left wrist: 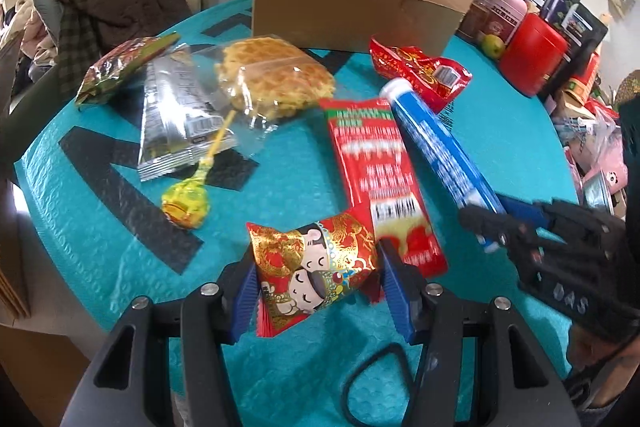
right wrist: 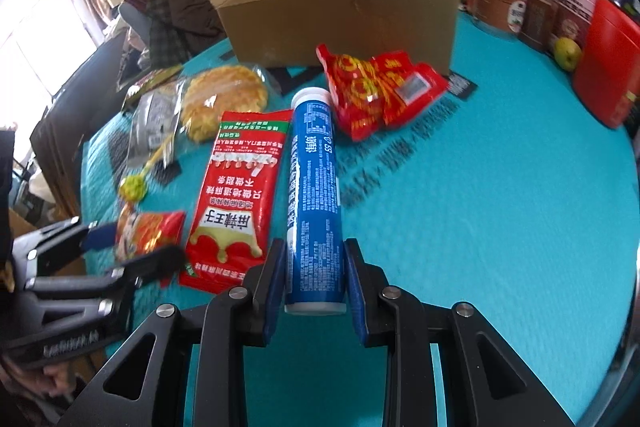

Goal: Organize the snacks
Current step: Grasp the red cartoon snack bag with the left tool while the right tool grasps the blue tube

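Blue tube (right wrist: 314, 195) clamped in right claw (right wrist: 316, 283); cartoon packet (left wrist: 316, 267) clamped in left claw (left wrist: 318, 283).

Tube (right wrist: 314, 195) lies right of flat packet (right wrist: 240, 195), box (right wrist: 340, 23) behind both.

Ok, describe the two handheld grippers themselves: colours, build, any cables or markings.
Both match: the left gripper and right gripper have black angular plastic frames with triangular cut-outs, silver round screw heads at the joints, and blue ribbed pads lining the fingers. A black cable loop hangs under the left one. Pale raised lettering marks the right gripper's side; it is too blurred to read.
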